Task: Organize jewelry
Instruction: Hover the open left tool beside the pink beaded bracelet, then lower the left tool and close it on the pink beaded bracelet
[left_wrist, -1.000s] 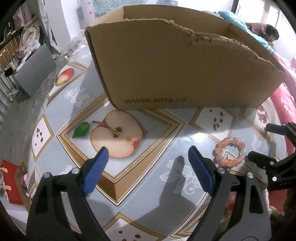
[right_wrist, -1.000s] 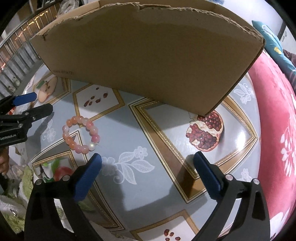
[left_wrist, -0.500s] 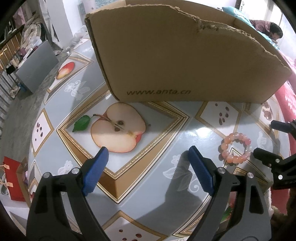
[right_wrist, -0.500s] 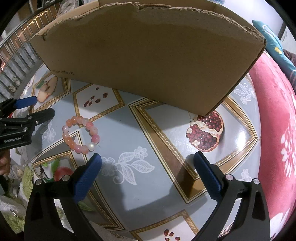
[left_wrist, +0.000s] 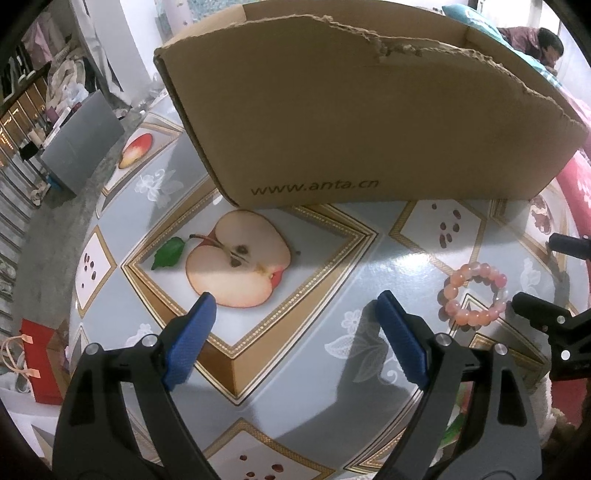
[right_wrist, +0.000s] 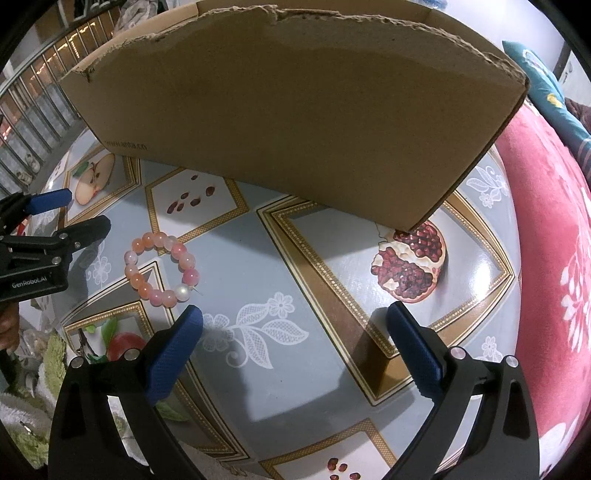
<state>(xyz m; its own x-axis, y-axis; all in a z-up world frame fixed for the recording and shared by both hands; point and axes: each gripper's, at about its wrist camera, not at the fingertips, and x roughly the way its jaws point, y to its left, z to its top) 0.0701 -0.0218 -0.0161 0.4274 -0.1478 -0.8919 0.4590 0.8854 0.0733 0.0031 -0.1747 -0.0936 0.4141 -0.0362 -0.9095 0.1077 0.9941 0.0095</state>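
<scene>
Fruit-print tablecloth (right_wrist: 236, 266) under me, cardboard box (left_wrist: 369, 122) standing at the far side. My left gripper (left_wrist: 295, 314) hangs wide apart, nothing between; right gripper (right_wrist: 295, 325) likewise (both empty). Pink bead bracelet (right_wrist: 160, 269) lies flat on the cloth between them.

L gripper (left_wrist: 295, 314) angled steeply down, jaws spread wide, nothing btwn pads. R gripper (right_wrist: 295, 325) same: tilted down, jaws wide apart, empty. Both side by side.

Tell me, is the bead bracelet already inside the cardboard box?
No, the bead bracelet lies on the tablecloth in front of the cardboard box.
</scene>
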